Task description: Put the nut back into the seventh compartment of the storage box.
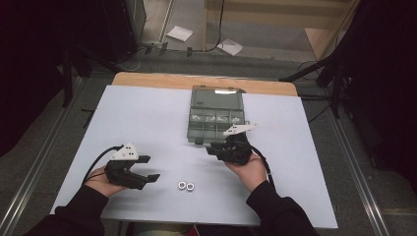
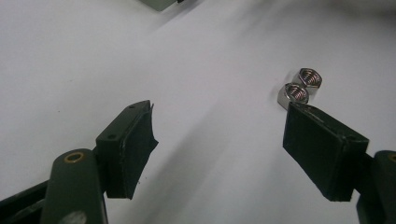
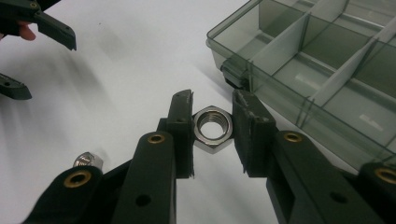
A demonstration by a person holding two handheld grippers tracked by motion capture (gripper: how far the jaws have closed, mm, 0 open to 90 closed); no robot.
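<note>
My right gripper (image 3: 213,103) is shut on a steel hex nut (image 3: 213,127), pinched across its flats with the threaded hole facing the camera. In the high view the right gripper (image 1: 212,147) hangs just in front of the smoky transparent compartment box (image 1: 193,129). Two more hex nuts (image 1: 186,186) lie side by side on the white table near its front edge. My left gripper (image 1: 151,168) stands open to their left. In the left gripper view both nuts (image 2: 302,85) lie just beyond the right fingertip (image 2: 322,149), with nothing between the jaws (image 2: 219,112).
The box (image 3: 280,39) has several divided compartments, and its lid lies open behind it. Some compartments hold small pale items. A loose nut (image 3: 86,161) shows beside my right gripper's left jaw. The white table top (image 1: 147,113) has bare room on the left.
</note>
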